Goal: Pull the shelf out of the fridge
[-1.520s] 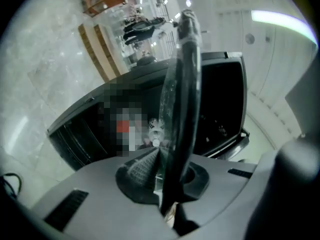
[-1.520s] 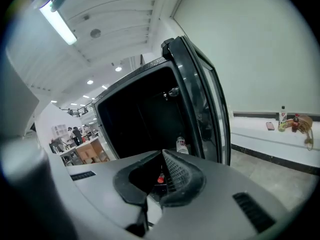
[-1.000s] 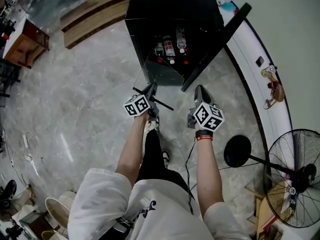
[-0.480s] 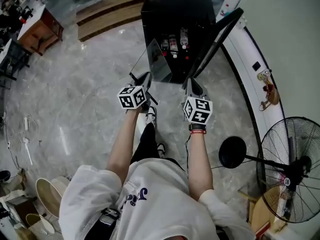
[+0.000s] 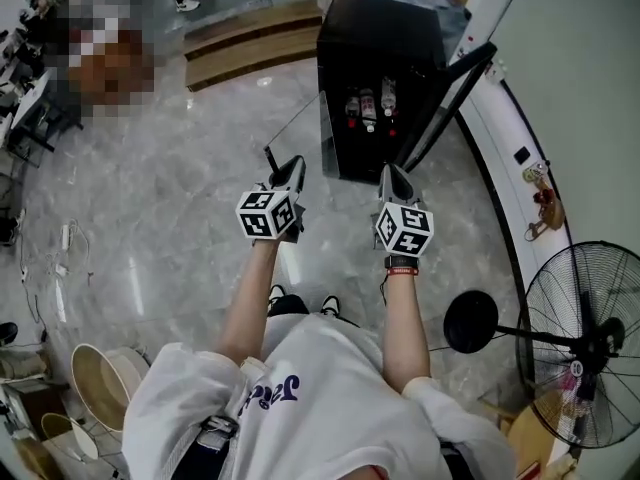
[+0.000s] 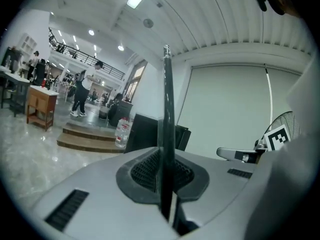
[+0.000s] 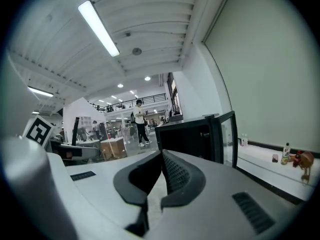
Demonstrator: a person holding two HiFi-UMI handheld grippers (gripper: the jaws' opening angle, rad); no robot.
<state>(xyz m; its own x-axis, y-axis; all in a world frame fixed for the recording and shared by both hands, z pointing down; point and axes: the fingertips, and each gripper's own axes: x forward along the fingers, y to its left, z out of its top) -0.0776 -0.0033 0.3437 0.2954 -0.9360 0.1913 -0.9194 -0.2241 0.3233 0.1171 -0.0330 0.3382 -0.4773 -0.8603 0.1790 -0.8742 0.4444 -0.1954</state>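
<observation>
A black mini fridge (image 5: 380,58) stands on the marble floor with its door (image 5: 450,93) swung open and bottles (image 5: 368,108) inside. The shelf (image 5: 292,128), a thin clear pane with a dark edge, is outside the fridge, standing up from my left gripper (image 5: 290,175), which is shut on its near edge. In the left gripper view the shelf (image 6: 166,109) shows edge-on, clamped between the pads of the left gripper (image 6: 165,159). My right gripper (image 5: 393,178) is held beside it, shut and empty. Past the right gripper (image 7: 161,169), the fridge (image 7: 190,139) is ahead.
A standing fan (image 5: 585,338) and its round base (image 5: 470,323) are on my right, near a white ledge (image 5: 515,158) along the wall. Wooden steps (image 5: 250,38) lie left of the fridge. Bowls (image 5: 100,398) sit at lower left. People stand far off.
The person has stepped back from the fridge. Both grippers moved away from it, the left one carrying the shelf clear of the fridge's opening.
</observation>
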